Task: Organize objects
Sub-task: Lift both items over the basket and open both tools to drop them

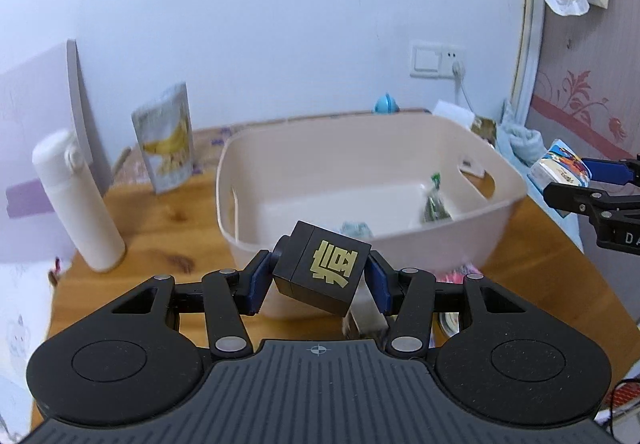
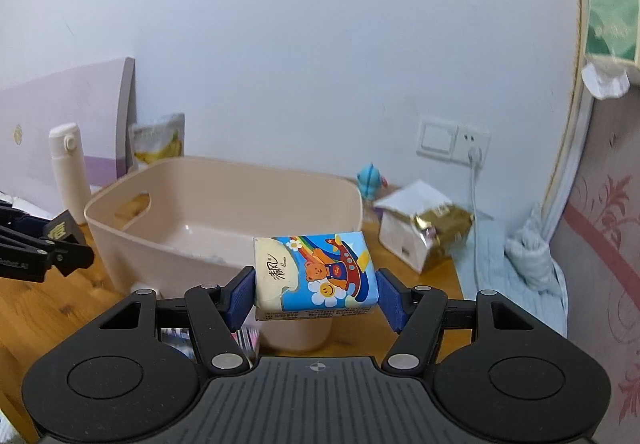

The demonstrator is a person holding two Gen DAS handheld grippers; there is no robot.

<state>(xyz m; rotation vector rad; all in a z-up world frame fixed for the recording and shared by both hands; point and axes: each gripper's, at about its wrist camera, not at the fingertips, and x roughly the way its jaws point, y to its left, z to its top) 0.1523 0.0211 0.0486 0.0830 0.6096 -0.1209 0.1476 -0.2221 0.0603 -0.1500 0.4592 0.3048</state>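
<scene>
The counter (image 1: pixel 168 228) is a wooden top pushed against a pale wall, and I have the beige bin (image 1: pixel 400 228) sitting near its middle because that is where I judge the loose things are meant to end up. It is open-topped with cut-out handles, so anything can be dropped straight in from above. Inside it already lie a small crinkly packet (image 1: pixel 434 203) and something pale and blurred near the front wall; I can't tell what that one is.

Standing outside the bin on the left are a white flask (image 1: pixel 76 199) and, further back, a banana snack pouch (image 1: pixel 166 147) leaning against the wall, both upright and apart from each other. On the far right corner sits a torn white and gold carton (image 2: pixel 424 232) beside a crumpled blue cloth (image 2: pixel 528 260).

My right tongs (image 2: pixel 316 294) are clamped on a tissue pack (image 2: pixel 316 272), gripped across its short ends so the printed face stays up and the pack hangs level, lifted off the counter on the near side of the bin.

My left tongs (image 1: pixel 318 284) are clamped on a black cube (image 1: pixel 322 272) with a gold character, held tilted on two opposite faces, just in front of the bin's near wall and above its rim. From here, I reckon both loads only need carrying forward over the rim before letting go.
</scene>
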